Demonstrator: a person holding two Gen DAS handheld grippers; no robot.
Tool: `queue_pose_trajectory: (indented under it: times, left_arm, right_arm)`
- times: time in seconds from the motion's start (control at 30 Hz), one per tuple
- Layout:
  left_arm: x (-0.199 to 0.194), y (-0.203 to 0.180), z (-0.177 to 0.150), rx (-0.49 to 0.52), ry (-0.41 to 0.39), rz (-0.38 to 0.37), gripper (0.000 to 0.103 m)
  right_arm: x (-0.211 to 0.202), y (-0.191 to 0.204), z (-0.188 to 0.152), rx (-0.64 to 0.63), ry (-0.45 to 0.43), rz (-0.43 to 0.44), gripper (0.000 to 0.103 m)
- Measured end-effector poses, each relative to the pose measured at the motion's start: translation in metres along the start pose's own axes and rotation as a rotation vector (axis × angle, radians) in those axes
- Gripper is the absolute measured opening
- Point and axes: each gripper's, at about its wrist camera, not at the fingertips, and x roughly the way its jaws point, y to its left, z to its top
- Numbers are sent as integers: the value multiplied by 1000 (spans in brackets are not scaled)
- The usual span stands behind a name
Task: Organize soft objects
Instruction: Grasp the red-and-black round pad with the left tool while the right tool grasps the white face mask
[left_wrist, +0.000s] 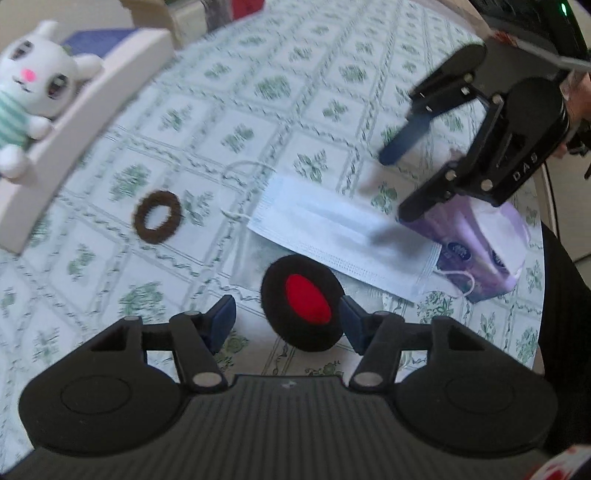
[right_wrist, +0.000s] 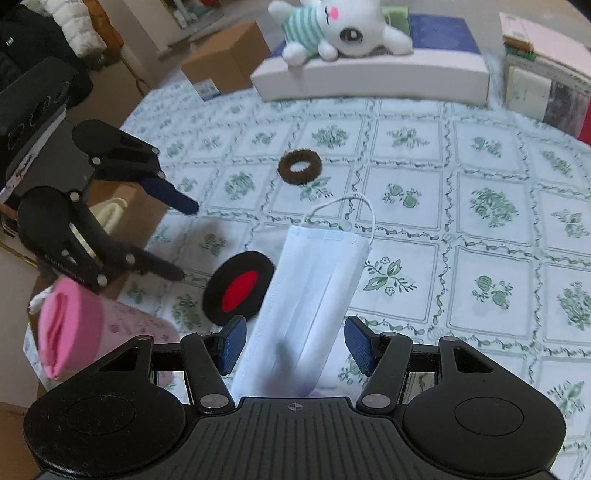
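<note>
My left claw (left_wrist: 286, 319) is spread wide with nothing gripped. A black pad (left_wrist: 301, 301) with a red oval centre lies flat on the worktop (left_wrist: 332, 48) between its fingertips, its right edge close against the right fingertip; whether they touch I cannot tell. Just ahead of that claw lies the mask (left_wrist: 343, 236), pale blue, pleated and flat, with one white ear loop trailing toward the brown ring (left_wrist: 158, 216), which sits ahead and to the left, apart from the rest.

My right claw (right_wrist: 295, 341) is also wide open and gripping nothing. The mask (right_wrist: 314, 291) runs straight out from between its fingers, touching neither, and the pad (right_wrist: 238, 286) sits just left of the mask, its edge tucked under it. The ring (right_wrist: 299, 167) lies further ahead by itself. Under the near end of the mask is a purple packet (left_wrist: 476, 251), close beneath my right claw (left_wrist: 391, 188).

Far ahead of both claws a white tray (right_wrist: 369, 79) holds a white plush bunny (right_wrist: 332, 27) in a green striped shirt, leaning over the tray's rim. A pink roll (right_wrist: 70, 325) stands left of my right claw at the worktop's edge, with my left claw (right_wrist: 190, 240) above it. To the right of my right claw the patterned cloth runs bare over a wide stretch. The worktop's edge curves close on the left, with a cardboard box (right_wrist: 221, 61) beyond it.
</note>
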Motion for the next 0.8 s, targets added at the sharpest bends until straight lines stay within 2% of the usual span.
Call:
queue_pose_trajectory:
  times: [0.13, 0.23, 0.4, 0.5, 0.57, 0.67, 0.8]
  left_arm:
    - [26, 7, 0, 2, 48, -35, 48]
    - [36, 10, -1, 1, 64, -57, 46]
    - [48, 13, -6, -5, 99, -79, 34]
    - [54, 15, -9, -17, 116, -70, 31]
    - [56, 16, -11, -27, 124, -67, 22]
    - [57, 18, -13, -43, 120, -62, 17]
    - [55, 18, -13, -55, 112, -54, 13]
  right_arm:
    - [16, -8, 7, 9, 29, 11, 60]
    - [26, -12, 10, 16, 43, 13, 60]
    - [38, -18, 13, 41, 69, 30, 58]
    - [44, -21, 13, 53, 82, 40, 52]
    - [46, -22, 12, 53, 91, 41, 50]
    - [50, -22, 10, 53, 104, 43, 44]
    - [55, -25, 8, 62, 112, 43, 27]
